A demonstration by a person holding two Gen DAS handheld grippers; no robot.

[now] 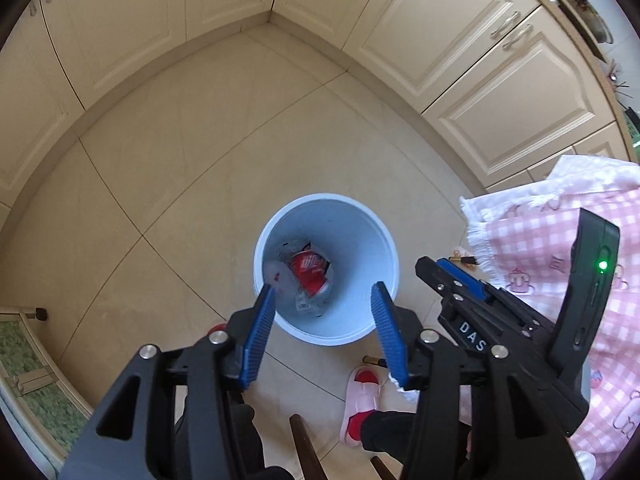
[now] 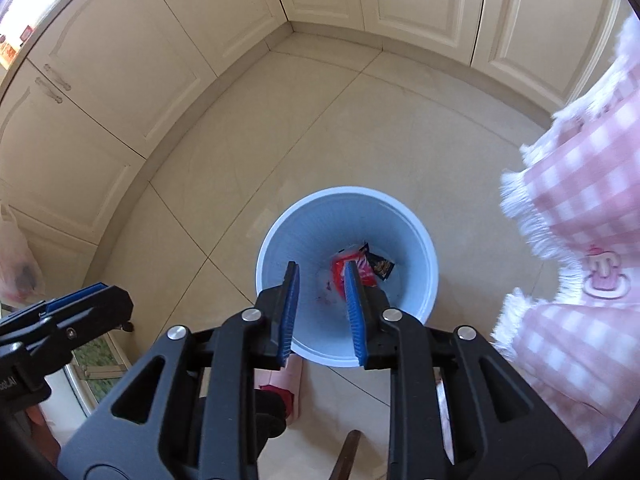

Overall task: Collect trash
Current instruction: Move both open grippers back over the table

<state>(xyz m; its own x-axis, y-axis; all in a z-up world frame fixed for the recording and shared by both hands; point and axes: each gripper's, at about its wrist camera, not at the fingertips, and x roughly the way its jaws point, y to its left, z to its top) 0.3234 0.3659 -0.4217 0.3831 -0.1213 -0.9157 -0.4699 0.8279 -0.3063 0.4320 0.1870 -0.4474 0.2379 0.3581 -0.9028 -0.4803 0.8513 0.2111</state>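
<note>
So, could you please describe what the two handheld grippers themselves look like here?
Both the left gripper and the right gripper have matte black angular plastic frames with triangular cut-outs and silver round pivot bolts. Their fingers carry ribbed blue pads. The right one bears white lettering and a green indicator light.

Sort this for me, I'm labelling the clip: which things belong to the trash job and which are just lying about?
Job:
bin
wrappers in the bin
left gripper, open, empty
right gripper, open, empty

Lying about:
pink cloth
slipper
cabinets
plastic bag
</note>
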